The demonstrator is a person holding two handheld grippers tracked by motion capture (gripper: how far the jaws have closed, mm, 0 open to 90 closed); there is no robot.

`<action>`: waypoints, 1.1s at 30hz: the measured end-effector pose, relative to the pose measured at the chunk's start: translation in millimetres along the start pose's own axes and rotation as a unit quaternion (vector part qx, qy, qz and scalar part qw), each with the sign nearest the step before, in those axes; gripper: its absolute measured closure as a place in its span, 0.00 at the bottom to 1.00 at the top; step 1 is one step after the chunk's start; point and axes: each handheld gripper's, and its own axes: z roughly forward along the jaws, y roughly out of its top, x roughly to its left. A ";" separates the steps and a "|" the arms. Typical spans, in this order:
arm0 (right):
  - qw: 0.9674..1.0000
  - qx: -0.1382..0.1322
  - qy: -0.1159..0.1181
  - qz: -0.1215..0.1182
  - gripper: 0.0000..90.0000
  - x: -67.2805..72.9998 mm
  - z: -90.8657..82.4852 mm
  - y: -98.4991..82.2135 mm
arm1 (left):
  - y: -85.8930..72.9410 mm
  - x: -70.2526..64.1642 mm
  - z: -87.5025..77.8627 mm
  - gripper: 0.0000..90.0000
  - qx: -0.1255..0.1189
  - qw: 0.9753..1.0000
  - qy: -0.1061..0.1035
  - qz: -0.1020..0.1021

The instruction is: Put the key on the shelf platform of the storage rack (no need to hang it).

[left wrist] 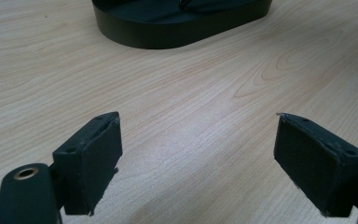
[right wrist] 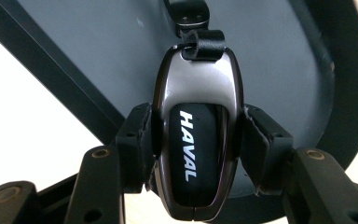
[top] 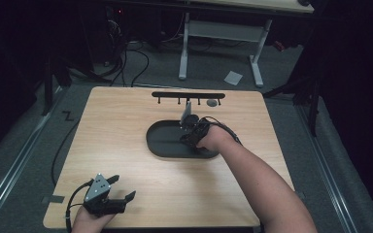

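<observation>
A silver and black car key fob (right wrist: 196, 140) marked HAVAL, with a black strap loop at its top, is clamped by its sides between the pads of my right gripper (right wrist: 196, 144). It hangs just over the floor of the black oval tray (right wrist: 279, 60). In the high view the right gripper (top: 193, 130) is inside that tray (top: 162, 145) at mid table. My left gripper (top: 122, 188) rests near the table's front left edge. Its jaws stand wide apart over bare wood, with nothing between the left gripper's pads (left wrist: 93, 158).
A black rail with several hooks (top: 188, 95) lies near the table's far edge, with a small grey object (top: 212, 102) beside its right end. The light wooden table (top: 116, 121) has bare room around the tray. A white desk frame (top: 221, 34) stands beyond.
</observation>
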 end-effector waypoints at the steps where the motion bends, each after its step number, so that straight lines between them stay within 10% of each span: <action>1: 1.000 0.002 -0.001 0.002 0.54 -0.1 1.2 -1.3 | 0.0 -0.1 0.1 0.18 0.000 1.000 0.000 0.000; 33: 1.000 0.006 0.000 0.018 0.54 -12.2 34.1 -12.7 | -2.5 0.3 -2.6 0.18 0.007 1.000 0.004 -0.001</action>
